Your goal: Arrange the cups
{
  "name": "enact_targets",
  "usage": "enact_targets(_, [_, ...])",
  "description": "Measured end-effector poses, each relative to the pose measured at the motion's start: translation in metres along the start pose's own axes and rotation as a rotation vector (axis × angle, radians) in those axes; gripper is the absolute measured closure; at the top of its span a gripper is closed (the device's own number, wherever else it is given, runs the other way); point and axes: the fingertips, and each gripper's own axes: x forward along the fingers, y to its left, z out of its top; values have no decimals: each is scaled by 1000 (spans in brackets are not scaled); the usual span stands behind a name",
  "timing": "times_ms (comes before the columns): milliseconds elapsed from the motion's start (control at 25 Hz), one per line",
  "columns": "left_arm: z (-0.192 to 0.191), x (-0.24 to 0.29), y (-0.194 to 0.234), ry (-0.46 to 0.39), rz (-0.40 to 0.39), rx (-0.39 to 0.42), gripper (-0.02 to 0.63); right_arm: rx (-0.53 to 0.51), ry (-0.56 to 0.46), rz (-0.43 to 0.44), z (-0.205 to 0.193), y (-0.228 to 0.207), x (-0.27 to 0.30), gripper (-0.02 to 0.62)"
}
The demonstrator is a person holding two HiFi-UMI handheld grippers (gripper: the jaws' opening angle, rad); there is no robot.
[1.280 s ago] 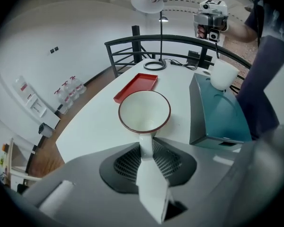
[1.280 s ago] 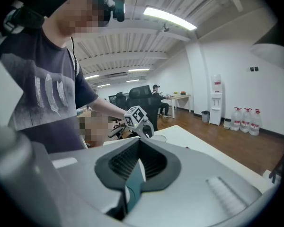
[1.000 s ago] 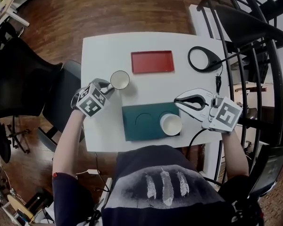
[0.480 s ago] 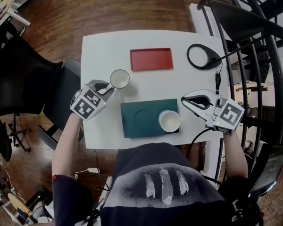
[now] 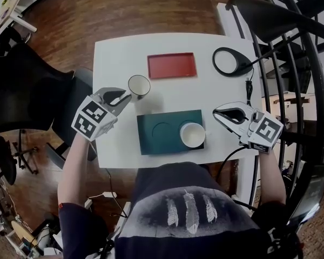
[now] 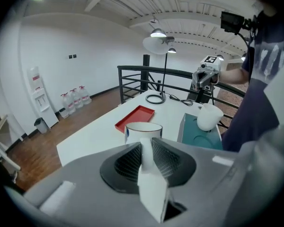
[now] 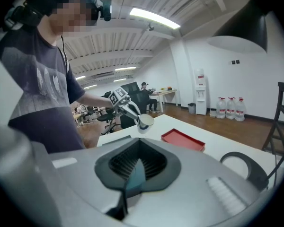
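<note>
A white cup hangs above the white table, tilted, with my left gripper shut on its handle. In the left gripper view the handle sits pinched between the ribbed pads, below the cup's body. A second white cup stands in the right recess of the teal tray; the left recess is bare. My right gripper is shut and holds nothing, just right of the tray. The right gripper view shows the closed jaws and, far off, the lifted cup.
A red tray lies at the back of the table. A lamp's black ring base with its cable sits at the back right. A black railing runs along the right; office chairs stand left.
My left gripper has risen with the cup, lifting it off the table. The right gripper has drawn away to the right from the cup on the teal tray.
</note>
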Motion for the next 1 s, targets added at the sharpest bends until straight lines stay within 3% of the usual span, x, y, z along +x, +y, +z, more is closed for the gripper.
enact_targets(200, [-24,14,-22,120,-60,38,523,31,-38,-3,-3,1,-11,592])
enact_targets(560, [-20,16,-26,100,-73,4,523,23,-37,-53,-5,-9,-23,592])
enact_targets(800, [-39,24,-29,197,-75,97,520,24,-31,-44,-7,-6,-24,592])
enact_targets(1000, [-58,12,-24,188,-47,108,520,15,-22,-43,-10,-5,-26,592])
